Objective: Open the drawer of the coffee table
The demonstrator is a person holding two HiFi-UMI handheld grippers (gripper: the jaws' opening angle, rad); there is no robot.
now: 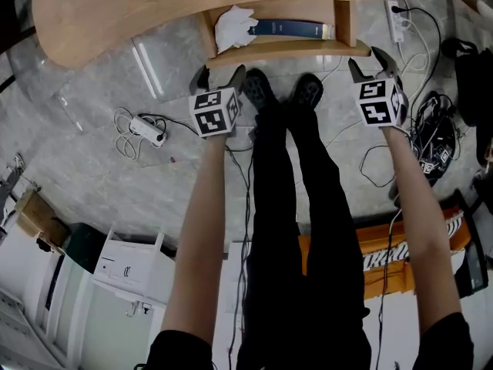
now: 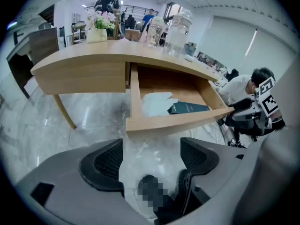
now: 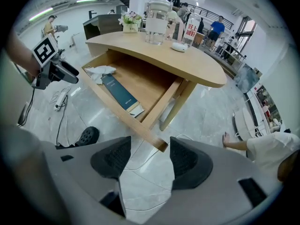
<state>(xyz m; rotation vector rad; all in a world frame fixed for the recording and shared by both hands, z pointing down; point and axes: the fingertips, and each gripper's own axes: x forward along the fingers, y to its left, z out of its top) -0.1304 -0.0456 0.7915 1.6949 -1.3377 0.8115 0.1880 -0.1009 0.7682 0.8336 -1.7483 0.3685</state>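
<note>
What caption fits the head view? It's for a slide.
Coffee table drawer open, book and white cloth inside; left gripper and right gripper open, empty.

Coffee table and drawer shown only in part

In the head view the coffee table point(image 1: 154, 6) is cut off by the top edge, and the back of the drawer point(image 1: 293, 50) is hidden beneath the tabletop. The far edge of the dark book point(image 1: 289, 28) in the drawer is covered in the same way, and the print on its cover is too small to be read. In the right gripper view the label on the bottle point(image 3: 190, 31) cannot be read, and a person point(image 3: 272, 146) is cut off by the right edge.
</note>
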